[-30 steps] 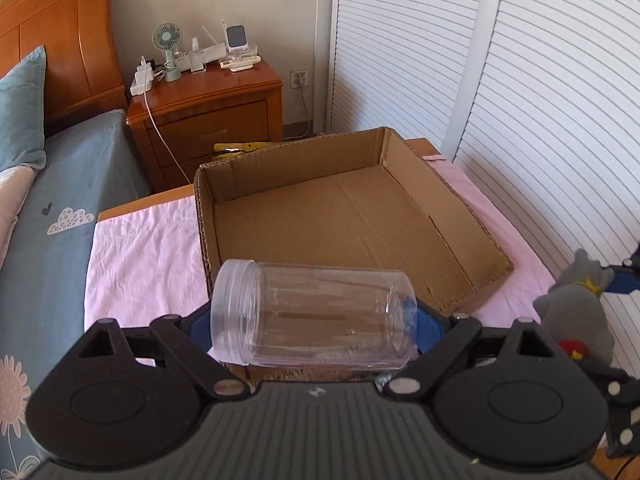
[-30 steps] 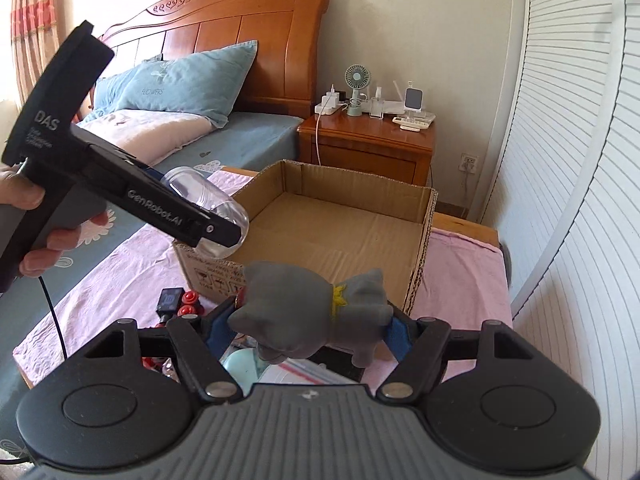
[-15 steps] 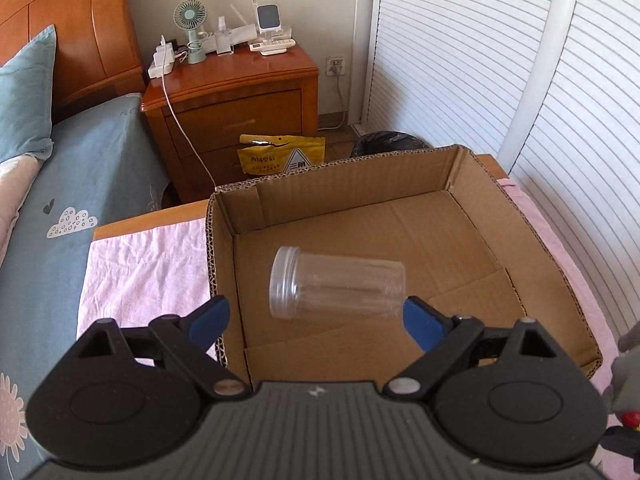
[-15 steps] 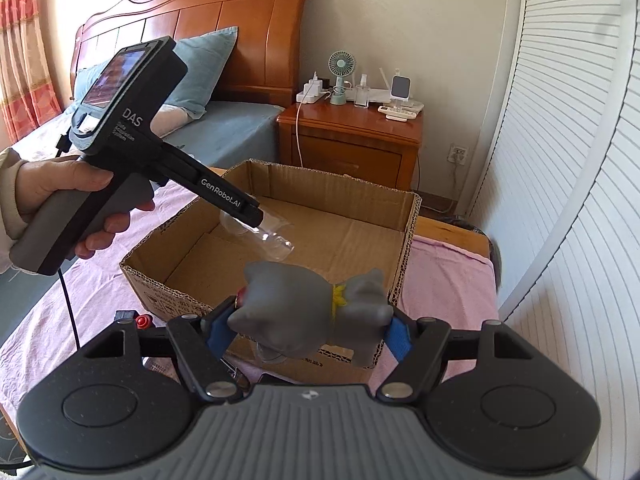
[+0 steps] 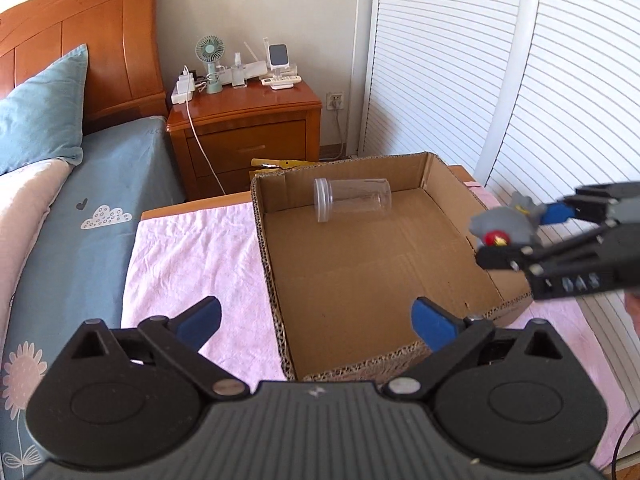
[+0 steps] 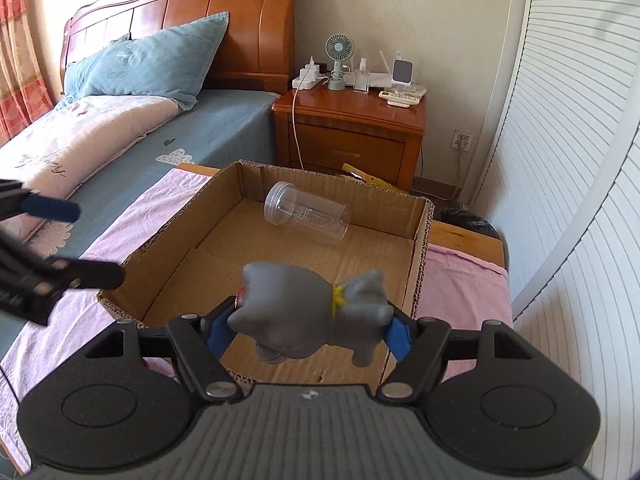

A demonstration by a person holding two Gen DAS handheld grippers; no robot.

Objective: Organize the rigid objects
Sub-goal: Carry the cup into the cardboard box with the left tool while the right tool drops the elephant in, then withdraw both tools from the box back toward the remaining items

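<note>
A clear plastic jar [image 5: 351,199] lies on its side at the far end of the open cardboard box [image 5: 448,178]; it also shows in the right wrist view [image 6: 307,212]. My left gripper [image 5: 316,322] is open and empty above the box's near left corner. My right gripper [image 6: 308,330] is shut on a grey toy cat [image 6: 310,314] with a yellow collar, held above the box's near edge [image 6: 420,272]. In the left wrist view the cat [image 5: 504,224] hangs over the box's right wall.
The box stands on a pink cloth [image 5: 192,256] over a low table. A bed [image 6: 120,136] lies to the left. A wooden nightstand [image 5: 244,132] with a fan and chargers stands behind. White slatted doors [image 5: 560,100] run along the right.
My left gripper opened and let go of the jar, which now lies at the box's far end. The left gripper pulled back. My right gripper carried the cat over the box.
</note>
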